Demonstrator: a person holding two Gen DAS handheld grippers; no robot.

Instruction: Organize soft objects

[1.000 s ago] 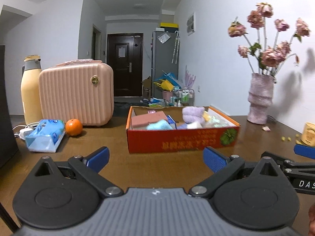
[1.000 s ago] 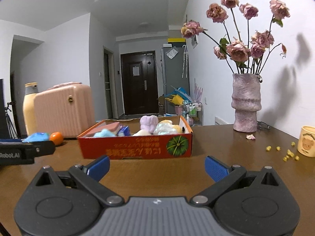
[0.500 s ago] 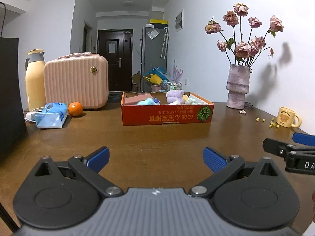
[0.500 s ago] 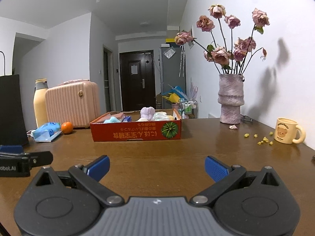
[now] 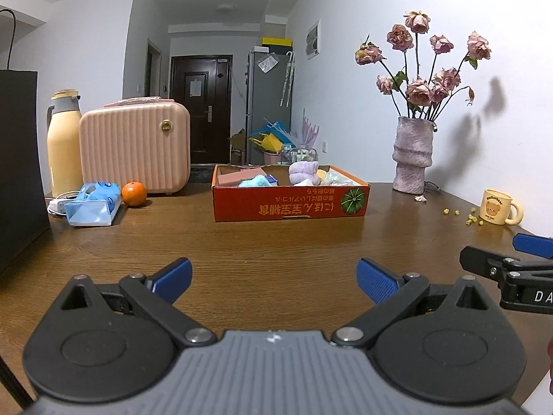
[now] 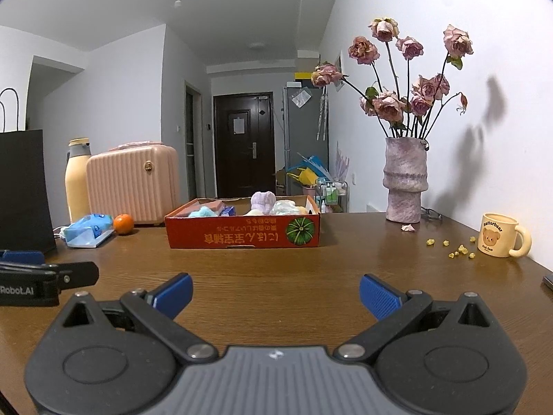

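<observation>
Both my grippers, left [image 5: 273,278] and right [image 6: 274,292], hang spread and empty. The box [image 5: 288,204] of soft things sits well ahead at twelve o'clock, long side facing me, neither hand clearly nearer.

Both tongs, left [image 5: 274,278] and right [image 6: 275,294], have drawn back from the red box [image 5: 289,204].
</observation>
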